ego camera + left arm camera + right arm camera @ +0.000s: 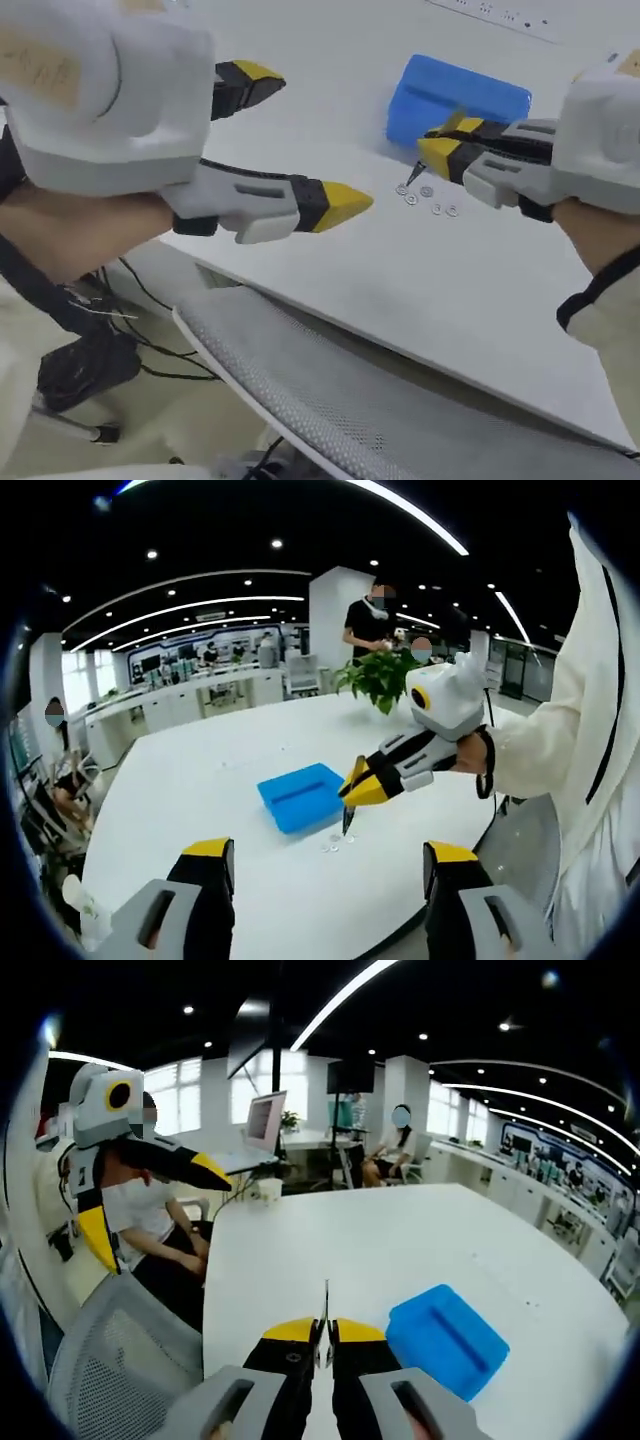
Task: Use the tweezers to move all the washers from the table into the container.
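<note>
Beside container (455, 98), tweezers (414, 172) tip at washers (427, 191); contact unclear.

The left tool (300, 140) is held with its jaws wide apart, while the right tool (438, 146) angles downward, jaws pinched on tweezers (415, 172).

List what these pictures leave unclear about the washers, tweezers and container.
Washers: head view, too small to count surely.
Tweezers: head view, all but the tip hidden by the right hand-held gripper; whether the tip holds a washer is too small to tell.
Container: all views, too small and blurred to tell if washers lie inside.
</note>
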`<state>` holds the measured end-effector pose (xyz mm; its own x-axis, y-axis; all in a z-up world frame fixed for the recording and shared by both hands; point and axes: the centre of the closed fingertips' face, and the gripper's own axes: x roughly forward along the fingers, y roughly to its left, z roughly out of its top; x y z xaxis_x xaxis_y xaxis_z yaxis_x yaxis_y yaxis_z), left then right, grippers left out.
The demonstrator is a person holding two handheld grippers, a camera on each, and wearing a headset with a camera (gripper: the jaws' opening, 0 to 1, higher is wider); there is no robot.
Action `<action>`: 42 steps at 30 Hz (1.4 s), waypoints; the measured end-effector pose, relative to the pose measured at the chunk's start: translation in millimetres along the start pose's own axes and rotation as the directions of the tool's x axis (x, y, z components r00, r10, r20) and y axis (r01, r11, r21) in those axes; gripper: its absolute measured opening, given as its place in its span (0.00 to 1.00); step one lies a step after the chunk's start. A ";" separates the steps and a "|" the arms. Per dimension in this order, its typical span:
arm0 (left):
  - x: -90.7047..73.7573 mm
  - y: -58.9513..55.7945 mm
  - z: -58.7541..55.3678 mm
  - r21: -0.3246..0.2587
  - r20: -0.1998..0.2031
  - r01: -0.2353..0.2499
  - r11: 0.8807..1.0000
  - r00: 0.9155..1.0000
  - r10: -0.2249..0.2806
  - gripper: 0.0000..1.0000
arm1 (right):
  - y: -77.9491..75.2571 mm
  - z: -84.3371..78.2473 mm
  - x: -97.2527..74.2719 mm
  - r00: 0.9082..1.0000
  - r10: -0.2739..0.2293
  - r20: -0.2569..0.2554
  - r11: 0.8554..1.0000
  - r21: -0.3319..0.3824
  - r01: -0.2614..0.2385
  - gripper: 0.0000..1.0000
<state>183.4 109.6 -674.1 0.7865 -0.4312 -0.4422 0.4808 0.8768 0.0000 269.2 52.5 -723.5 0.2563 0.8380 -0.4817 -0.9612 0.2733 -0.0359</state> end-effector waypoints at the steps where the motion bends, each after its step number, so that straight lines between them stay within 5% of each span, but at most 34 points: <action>1: -2.3 1.7 -2.0 -0.022 -0.001 -0.015 1.000 1.000 0.015 0.81 | -5.4 -1.7 3.9 1.000 -0.011 0.000 1.000 0.000 0.011 0.02; 4: -8.0 9.1 -3.6 -0.015 0.009 -0.090 0.996 0.996 0.090 0.85 | -14.4 -6.7 13.7 1.000 -0.010 0.001 0.999 0.030 0.010 0.02; 15: -12.2 4.8 -3.9 -0.066 0.032 -0.183 0.981 0.982 0.185 0.99 | -35.8 -32.4 40.9 1.000 -0.019 -0.021 0.998 0.058 0.020 0.02; 24: -4.0 -4.4 -7.7 -0.119 0.012 -0.171 0.978 0.985 0.173 0.98 | -42.1 -49.5 51.8 0.999 -0.010 -0.046 0.996 0.085 0.014 0.02; 42: -5.1 8.1 -19.6 -0.161 -0.023 -0.193 0.968 0.981 0.192 0.97 | -48.8 -72.1 62.9 0.997 0.005 -0.082 0.995 0.098 0.003 0.03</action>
<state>175.6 123.1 -689.4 0.8550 -0.2497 -0.4546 0.2509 0.9662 -0.0589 325.0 57.9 -815.2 0.2426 0.7977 -0.5522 -0.9459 0.3210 0.0481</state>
